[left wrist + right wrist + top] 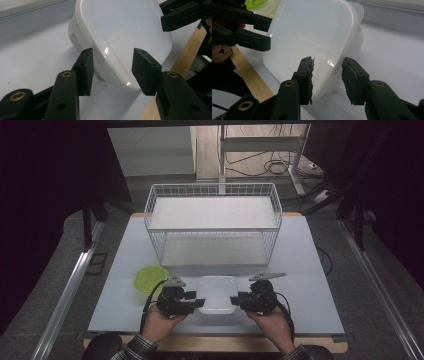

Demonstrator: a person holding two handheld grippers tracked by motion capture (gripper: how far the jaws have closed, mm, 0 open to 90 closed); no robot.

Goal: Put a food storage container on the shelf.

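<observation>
Between the left claw (199, 303) and the right claw (234, 301) sits a white lidded container (217, 293) on the counter (310, 270); each claw, partly open, straddles a container edge, pad contact unclear. Beyond the left claw lies a green bowl (149, 277).

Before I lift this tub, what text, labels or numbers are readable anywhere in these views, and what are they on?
White label on the side wall of the white plastic tub, near its rim in the left gripper view: several lines of tiny print, too small and blurred to read.
The same label farther along the wall: also unreadable.
Green bowl, wire basket, table: no text visible.
</observation>
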